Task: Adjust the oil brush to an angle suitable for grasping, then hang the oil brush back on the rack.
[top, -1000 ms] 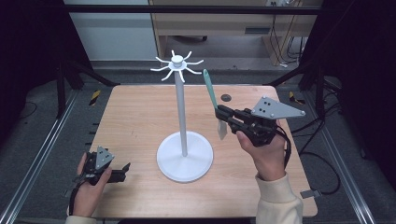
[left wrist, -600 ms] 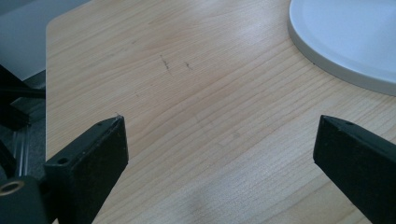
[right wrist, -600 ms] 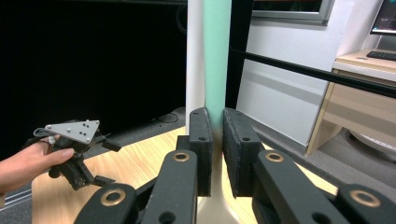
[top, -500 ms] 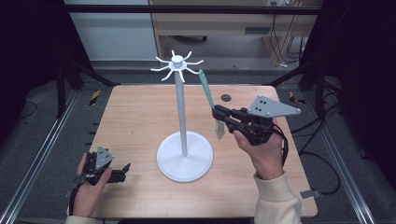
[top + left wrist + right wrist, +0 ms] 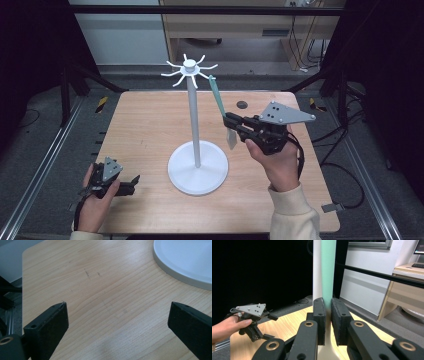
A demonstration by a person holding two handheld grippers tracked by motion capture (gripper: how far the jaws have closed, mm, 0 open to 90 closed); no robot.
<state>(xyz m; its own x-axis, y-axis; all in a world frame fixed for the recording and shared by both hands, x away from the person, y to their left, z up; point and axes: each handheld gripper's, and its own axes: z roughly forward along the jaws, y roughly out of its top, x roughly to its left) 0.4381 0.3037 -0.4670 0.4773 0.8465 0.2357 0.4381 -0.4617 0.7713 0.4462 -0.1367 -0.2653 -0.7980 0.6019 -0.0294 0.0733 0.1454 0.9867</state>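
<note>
Spatula held beside the rack pole

The right gripper clamps a green-handled spatula upright just beside the white rack; the left gripper (jaws apart) rests on the desk.

Looks like a lab, probably: a wooden table inside black framing, cables and a desk at top of frame.

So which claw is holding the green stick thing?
The right claw, beside the white stand: it pinches the green-handled tool. The left claw sits open near the table's front corner.
</note>
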